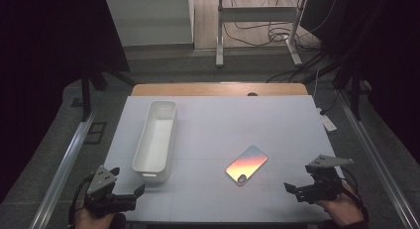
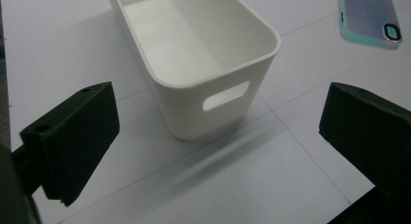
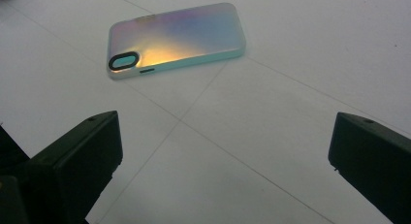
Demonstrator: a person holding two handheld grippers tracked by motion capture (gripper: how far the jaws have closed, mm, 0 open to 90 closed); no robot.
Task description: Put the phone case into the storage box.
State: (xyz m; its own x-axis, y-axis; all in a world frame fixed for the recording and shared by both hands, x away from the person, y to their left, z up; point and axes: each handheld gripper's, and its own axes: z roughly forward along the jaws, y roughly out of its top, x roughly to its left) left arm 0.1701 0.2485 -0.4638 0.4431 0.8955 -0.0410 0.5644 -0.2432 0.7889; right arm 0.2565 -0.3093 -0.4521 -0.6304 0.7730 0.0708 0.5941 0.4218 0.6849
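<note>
Phone case (image 1: 246, 164): one, right of one bin (image 1: 156, 140); ahead of right gripper (image 1: 292, 188), apart; left gripper (image 1: 137, 191) near bin; both wide.

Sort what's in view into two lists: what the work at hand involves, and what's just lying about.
In the job:
- phone case, iridescent, flat on the table, ahead of the right claw
- white bin, nothing in it, ahead of the left claw
Both claws are open and hold nothing.

Lying about:
- white power strip at the table's right edge
- cables on the floor beyond
- metal stand at the back
</note>
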